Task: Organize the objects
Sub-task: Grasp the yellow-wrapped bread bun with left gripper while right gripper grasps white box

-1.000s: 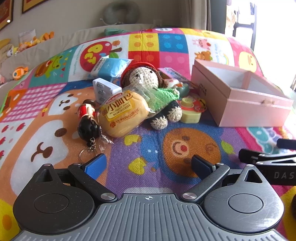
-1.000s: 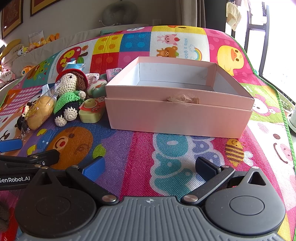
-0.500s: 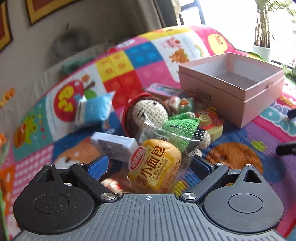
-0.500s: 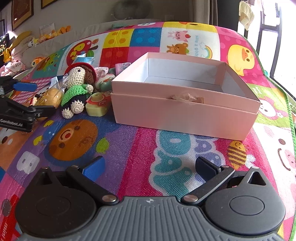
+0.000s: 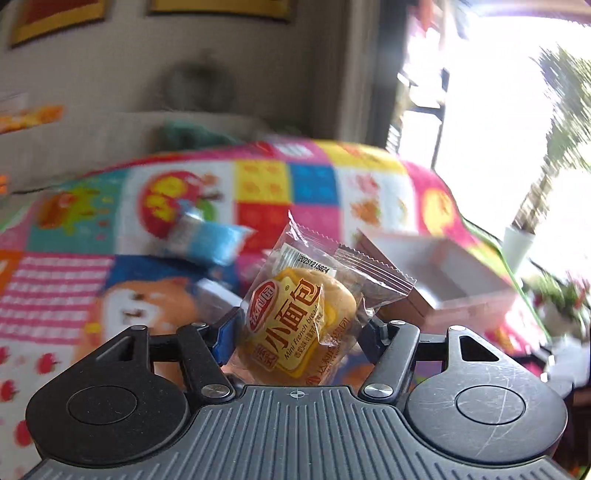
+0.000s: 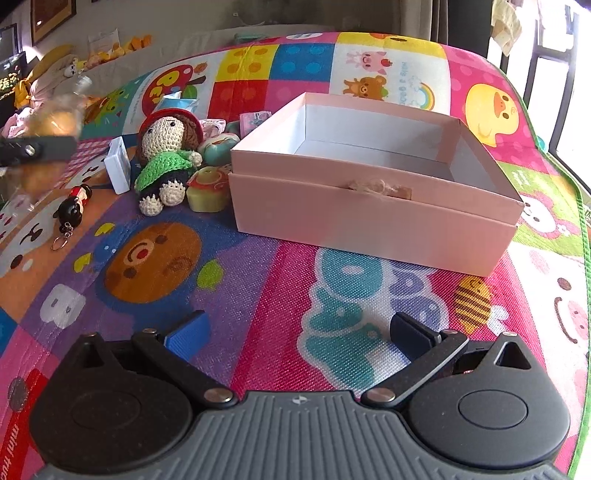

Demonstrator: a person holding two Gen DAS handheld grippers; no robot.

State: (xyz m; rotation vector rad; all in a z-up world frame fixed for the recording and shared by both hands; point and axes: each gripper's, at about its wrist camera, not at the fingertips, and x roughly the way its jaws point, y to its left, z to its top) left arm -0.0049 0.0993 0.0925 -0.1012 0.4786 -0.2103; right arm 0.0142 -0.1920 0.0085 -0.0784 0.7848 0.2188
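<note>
Left gripper (image 5: 295,338) is clenched on the bread packet (image 5: 303,325) and holds it in the air above the play mat (image 6: 258,266). Right gripper (image 6: 297,332) is released and carries nothing. The pink box (image 6: 373,218) looks empty. The crochet doll (image 6: 166,155), keychain figure (image 6: 72,210) and other small toys lie on the mat, so I judge the sorting has only begun.

pink box (image 6: 373,210) open-topped; toys (image 6: 166,162) alongside

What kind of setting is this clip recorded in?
Probably a home living room or child's play area: a colourful cartoon play mat on the floor, toys such as a crochet doll, framed pictures on the wall, and a bright window with plants outside.
</note>
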